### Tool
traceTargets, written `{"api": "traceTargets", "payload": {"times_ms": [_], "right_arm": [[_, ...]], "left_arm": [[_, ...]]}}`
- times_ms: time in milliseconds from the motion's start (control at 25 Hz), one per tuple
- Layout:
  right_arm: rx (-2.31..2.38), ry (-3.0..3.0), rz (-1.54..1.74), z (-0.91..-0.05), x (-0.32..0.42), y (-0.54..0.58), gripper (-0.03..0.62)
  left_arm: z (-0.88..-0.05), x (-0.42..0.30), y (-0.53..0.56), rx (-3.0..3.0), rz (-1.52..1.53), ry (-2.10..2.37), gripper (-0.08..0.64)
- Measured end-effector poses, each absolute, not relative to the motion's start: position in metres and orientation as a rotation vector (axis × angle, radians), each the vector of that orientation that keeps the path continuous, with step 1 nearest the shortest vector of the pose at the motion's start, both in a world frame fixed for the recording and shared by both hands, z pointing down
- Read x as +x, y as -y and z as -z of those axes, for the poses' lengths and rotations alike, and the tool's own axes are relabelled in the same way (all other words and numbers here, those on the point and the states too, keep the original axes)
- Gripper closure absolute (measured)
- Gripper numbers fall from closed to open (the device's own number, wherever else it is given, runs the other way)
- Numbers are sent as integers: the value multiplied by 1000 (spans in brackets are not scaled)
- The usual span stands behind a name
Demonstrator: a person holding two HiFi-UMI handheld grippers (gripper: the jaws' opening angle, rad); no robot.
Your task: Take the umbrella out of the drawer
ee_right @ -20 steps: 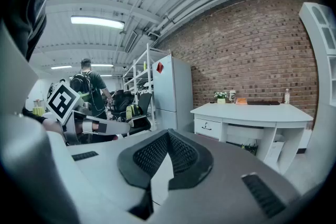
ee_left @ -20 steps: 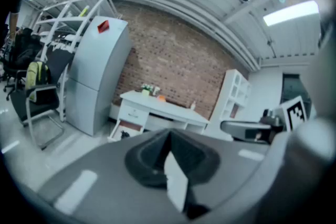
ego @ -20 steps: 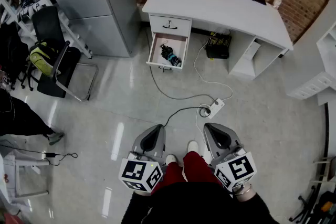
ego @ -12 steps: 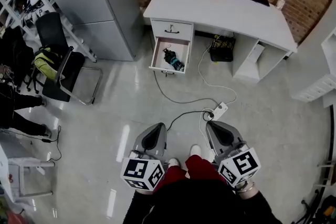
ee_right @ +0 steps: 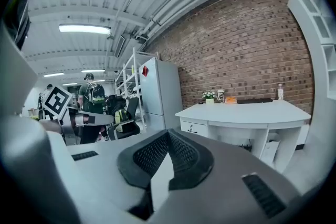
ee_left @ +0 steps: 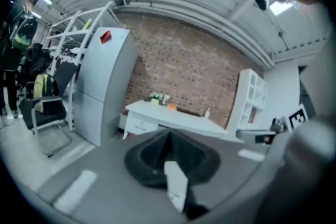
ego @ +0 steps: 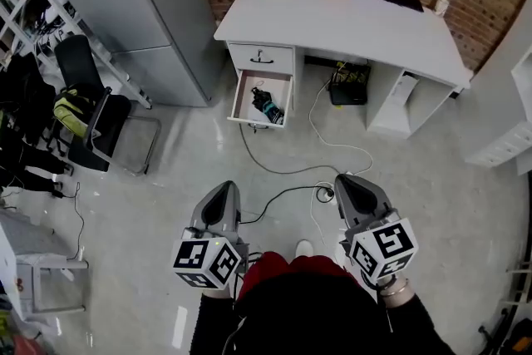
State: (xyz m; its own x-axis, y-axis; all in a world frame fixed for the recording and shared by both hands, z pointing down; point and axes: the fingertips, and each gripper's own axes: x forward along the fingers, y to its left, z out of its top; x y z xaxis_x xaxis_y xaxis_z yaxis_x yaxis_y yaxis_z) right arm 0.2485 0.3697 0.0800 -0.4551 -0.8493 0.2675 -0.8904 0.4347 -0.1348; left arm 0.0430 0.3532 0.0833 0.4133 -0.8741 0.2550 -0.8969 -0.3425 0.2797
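Both grippers are clenched with nothing in them. My left gripper [ego: 221, 194] and my right gripper [ego: 353, 185] have their ribbed pads pressed together, and each gripper view shows only floor and room past the tips. I hold them low in front of me, tilted a little down and well apart, one on each side of my legs.

Just beyond the tips a cable [ego: 278, 170] loops across the floor between me and the desk [ego: 349, 21]. The desk is well ahead against the brick wall. At its left end the lower drawer [ego: 256, 123] is pulled out, under a closed drawer with a dark handle [ego: 261, 57]. The umbrella [ego: 268, 106] lies folded inside the open one, dark with a touch of teal and set at a slant. Nothing of mine is near it yet.

I judge that I am on the approach, so the grasp is not yet begun. To do this well I should:

- step over the cable, not onto it
- stand square to the drawer front
- open one gripper before it goes in
- come down from above, not from the front, since the closed drawer sits right over the back of the open one
- close across the umbrella's middle, crosswise to its length, so that it does not tip
- lift it straight up until it clears the drawer walls
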Motion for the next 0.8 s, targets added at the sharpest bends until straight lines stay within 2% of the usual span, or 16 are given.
{"api": "traceTargets", "payload": {"times_ms": [320, 800], "right_arm": [[1544, 2513, -456, -96, 269, -344, 595], [1482, 2461, -446, -116, 251, -266, 595]], "left_arm": [[-89, 50, -328, 2250, -118, 1562, 557], [-126, 45, -244, 2189, -136, 1511, 557]]}}
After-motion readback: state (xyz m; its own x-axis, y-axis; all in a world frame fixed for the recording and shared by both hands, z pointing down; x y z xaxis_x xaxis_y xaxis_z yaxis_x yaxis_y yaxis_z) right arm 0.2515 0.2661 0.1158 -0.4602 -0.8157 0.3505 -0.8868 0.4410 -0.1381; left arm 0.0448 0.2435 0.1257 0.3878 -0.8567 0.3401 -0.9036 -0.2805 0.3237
